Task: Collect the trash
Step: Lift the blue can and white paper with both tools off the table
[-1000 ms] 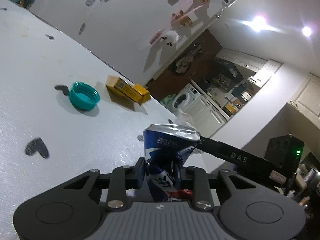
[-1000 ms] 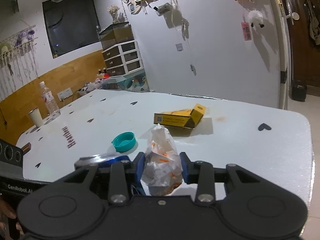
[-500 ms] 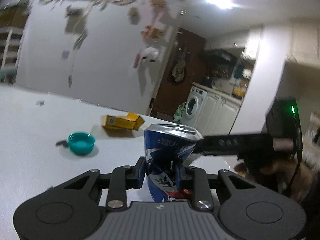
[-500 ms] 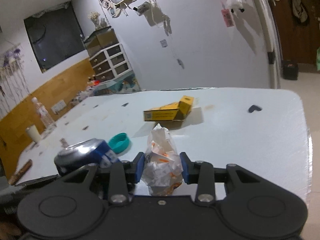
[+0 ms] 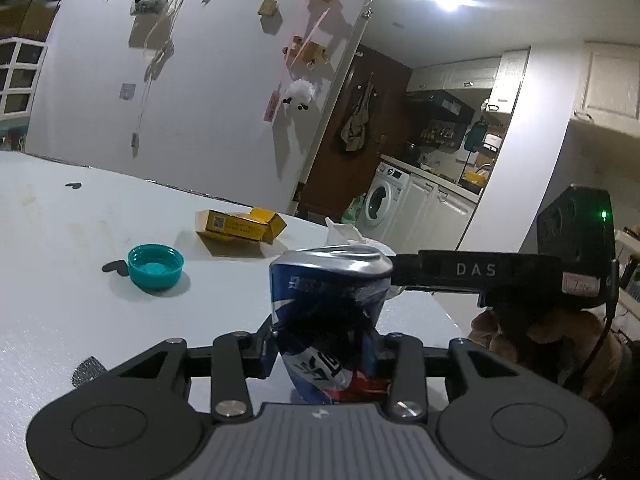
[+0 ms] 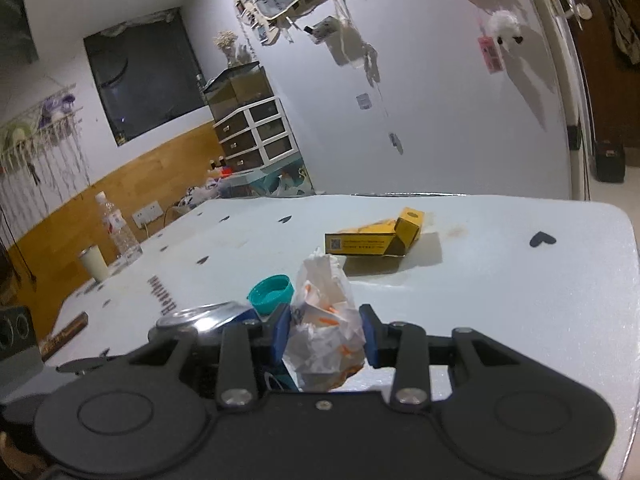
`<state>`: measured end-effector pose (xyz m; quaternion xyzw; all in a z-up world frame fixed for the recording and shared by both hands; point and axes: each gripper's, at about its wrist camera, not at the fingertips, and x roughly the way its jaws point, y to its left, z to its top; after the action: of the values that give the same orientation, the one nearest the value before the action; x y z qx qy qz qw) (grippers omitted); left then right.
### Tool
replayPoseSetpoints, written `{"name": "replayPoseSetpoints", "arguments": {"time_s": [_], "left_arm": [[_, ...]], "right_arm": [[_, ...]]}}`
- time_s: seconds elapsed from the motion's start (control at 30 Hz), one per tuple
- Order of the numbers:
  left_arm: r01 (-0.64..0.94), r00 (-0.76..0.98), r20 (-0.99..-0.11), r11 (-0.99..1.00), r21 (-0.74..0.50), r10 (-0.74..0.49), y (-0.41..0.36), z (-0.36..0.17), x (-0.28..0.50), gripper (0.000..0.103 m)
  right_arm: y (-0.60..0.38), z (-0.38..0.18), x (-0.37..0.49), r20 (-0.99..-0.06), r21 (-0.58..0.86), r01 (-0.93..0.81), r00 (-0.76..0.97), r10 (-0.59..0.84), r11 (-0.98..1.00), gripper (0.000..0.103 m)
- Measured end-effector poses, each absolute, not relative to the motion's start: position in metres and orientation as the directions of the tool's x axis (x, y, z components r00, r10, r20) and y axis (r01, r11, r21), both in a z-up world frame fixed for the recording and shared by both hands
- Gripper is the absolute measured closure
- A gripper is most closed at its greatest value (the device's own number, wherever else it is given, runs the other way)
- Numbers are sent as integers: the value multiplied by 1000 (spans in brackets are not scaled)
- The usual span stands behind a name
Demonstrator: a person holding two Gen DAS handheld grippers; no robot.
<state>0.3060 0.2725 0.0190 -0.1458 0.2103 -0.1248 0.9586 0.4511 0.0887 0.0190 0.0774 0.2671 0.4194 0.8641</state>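
Two items picked, none binned as far as I can see: left gripper [image 5: 326, 350] has the dented can [image 5: 330, 312] between its pads, jaws just eased wider but the can looks held clear of the table [image 5: 60, 280]; right gripper [image 6: 326, 334] is clamped on the wrapper wad [image 6: 326, 336]. Left to collect, ahead of both grippers: box [image 5: 240, 226] farther out, then cap [image 5: 155, 267] nearer, left of the can. No bin in view, so I'd call it roughly halfway.

Only clear one is "DAS" in white on the black gripper arm [image 5: 476, 270]; the can's [image 5: 332, 300] print isn't legible.
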Motion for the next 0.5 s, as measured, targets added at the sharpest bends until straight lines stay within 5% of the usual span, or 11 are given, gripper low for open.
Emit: {"name": "replayPoseSetpoints", "arguments": {"time_s": [0.5], "left_arm": [[145,885,-374,928,-344,-277,260,25,294,72]], "right_arm": [[76,21,438,-426,268,-689,542,725,673,65]]}}
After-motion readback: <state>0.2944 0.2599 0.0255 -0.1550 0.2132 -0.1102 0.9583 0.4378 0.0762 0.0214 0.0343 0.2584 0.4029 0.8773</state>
